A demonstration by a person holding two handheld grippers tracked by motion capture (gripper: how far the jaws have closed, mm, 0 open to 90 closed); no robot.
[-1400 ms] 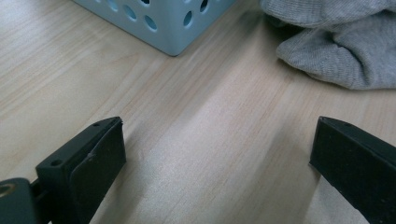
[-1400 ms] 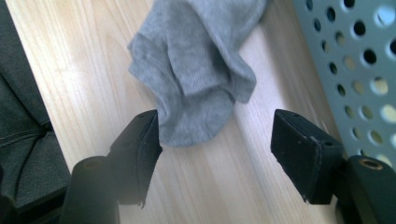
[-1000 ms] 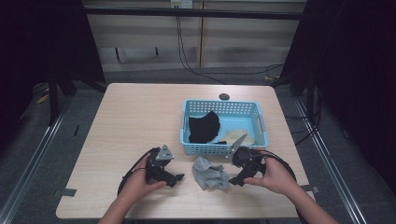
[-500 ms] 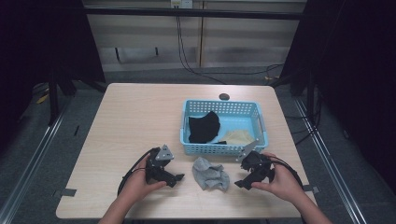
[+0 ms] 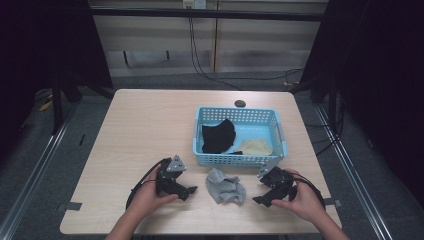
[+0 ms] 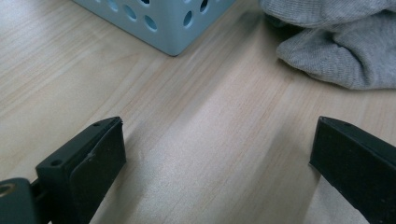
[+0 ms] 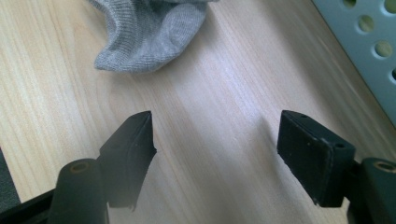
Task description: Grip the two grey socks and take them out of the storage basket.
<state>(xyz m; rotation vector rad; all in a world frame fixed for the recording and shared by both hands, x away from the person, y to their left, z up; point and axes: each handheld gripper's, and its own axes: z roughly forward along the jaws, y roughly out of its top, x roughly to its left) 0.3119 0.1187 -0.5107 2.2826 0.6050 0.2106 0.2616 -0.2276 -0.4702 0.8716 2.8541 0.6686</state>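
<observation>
A crumpled grey sock [image 5: 226,186] lies on the wooden table [image 5: 140,130] just in front of a light blue basket [image 5: 239,159]. My left gripper [image 5: 189,191] rests on the table to the sock's left, jaws wide open and empty. In the left gripper view the sock [image 6: 336,44] lies ahead to the right, and the basket corner [image 6: 163,23] is ahead. My right gripper [image 5: 259,199] sits to the sock's right, open and empty. The right gripper view has the sock [image 7: 149,32] ahead to the left.
Inside the basket lie a black cloth [image 5: 218,136] and a beige cloth [image 5: 256,147]. A small dark round object [image 5: 240,103] sits on the table behind the basket. The basket wall [image 7: 369,51] is close on the right in the right gripper view.
My right gripper has drawn back from the grey sock, moving right and toward the table's front edge. The sock lies free on the table. The left gripper has stayed put.
</observation>
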